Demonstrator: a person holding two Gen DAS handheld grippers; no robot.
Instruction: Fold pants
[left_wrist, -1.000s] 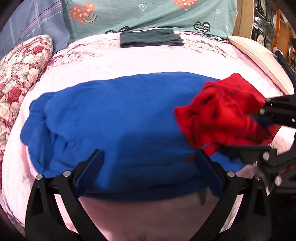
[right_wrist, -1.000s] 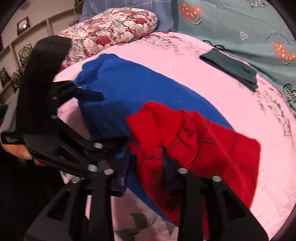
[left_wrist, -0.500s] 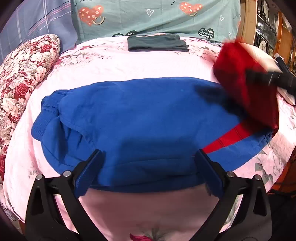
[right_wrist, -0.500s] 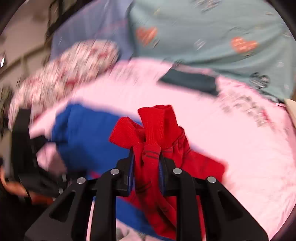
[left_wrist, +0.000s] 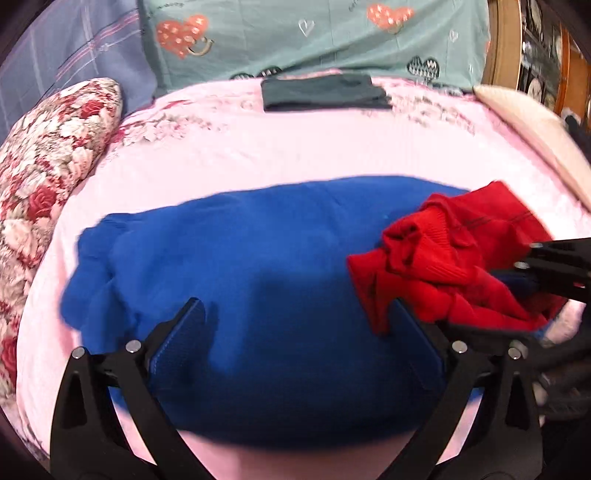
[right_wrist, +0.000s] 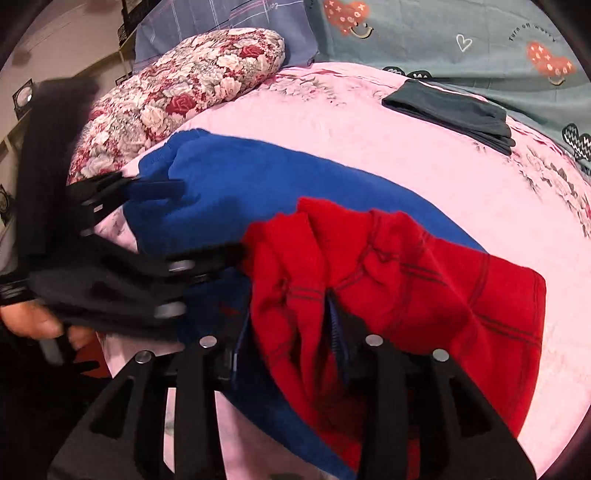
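Observation:
Blue pants (left_wrist: 258, 280) lie flat across the pink bed, also in the right wrist view (right_wrist: 258, 184). Their red waist end (left_wrist: 454, 266) is bunched at the right and lies over the blue cloth, also in the right wrist view (right_wrist: 406, 280). My right gripper (right_wrist: 291, 332) is shut on a fold of this red cloth, low over the bed. My left gripper (left_wrist: 299, 325) is open and empty, hovering over the near edge of the blue pants. It shows blurred at the left of the right wrist view (right_wrist: 147, 236).
A folded dark garment (left_wrist: 325, 92) lies at the back of the pink bedsheet (left_wrist: 295, 147). A floral pillow (left_wrist: 48, 158) is at the left, a teal heart-print pillow (left_wrist: 314, 33) behind, a cream cushion (left_wrist: 532, 125) at the right.
The right gripper, which had lifted the red end high half a second ago, has come back down with it onto the blue pants. The left gripper stays open over the near edge.

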